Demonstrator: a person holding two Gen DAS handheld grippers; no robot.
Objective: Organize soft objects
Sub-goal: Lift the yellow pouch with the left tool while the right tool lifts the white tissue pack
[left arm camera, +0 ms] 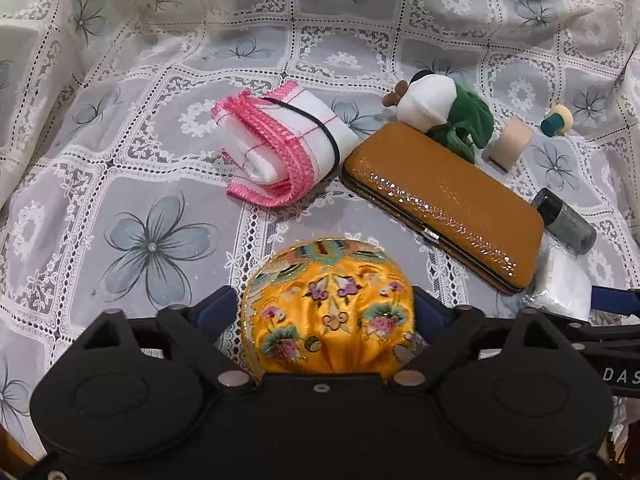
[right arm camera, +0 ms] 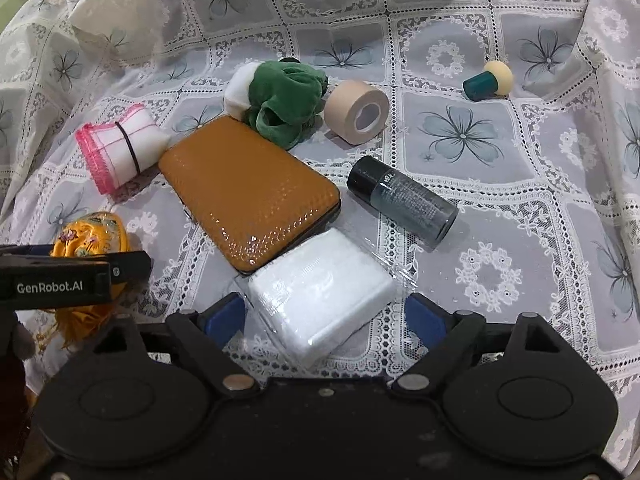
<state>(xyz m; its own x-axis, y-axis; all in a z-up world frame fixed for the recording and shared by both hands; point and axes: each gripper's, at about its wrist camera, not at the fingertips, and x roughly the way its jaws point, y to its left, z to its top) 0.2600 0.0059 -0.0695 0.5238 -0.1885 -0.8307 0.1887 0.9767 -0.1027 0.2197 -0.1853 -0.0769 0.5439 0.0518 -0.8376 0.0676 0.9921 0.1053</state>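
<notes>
A round yellow embroidered pouch (left arm camera: 328, 304) lies on the lace cloth between the fingers of my left gripper (left arm camera: 326, 312). The blue pads stand close at its sides without squeezing it, so the gripper is open. In the right wrist view the same pouch (right arm camera: 92, 236) shows under a black left finger (right arm camera: 120, 268). A white pad in clear wrap (right arm camera: 320, 300) rests between the fingers of my right gripper (right arm camera: 325, 314), which is open with a gap on each side. Also lying here are a pink-edged white cloth roll (left arm camera: 280, 140) (right arm camera: 124, 148) and a green and white plush (left arm camera: 444, 116) (right arm camera: 280, 100).
A tan hard case (right arm camera: 248, 192) (left arm camera: 444, 200) lies in the middle, touching the white pad's far edge. To its right are a dark bottle (right arm camera: 400, 204), a beige tape roll (right arm camera: 356, 112) and a teal-handled sponge (right arm camera: 488, 80). The lace cloth (right arm camera: 520, 240) rises in folds at left and right.
</notes>
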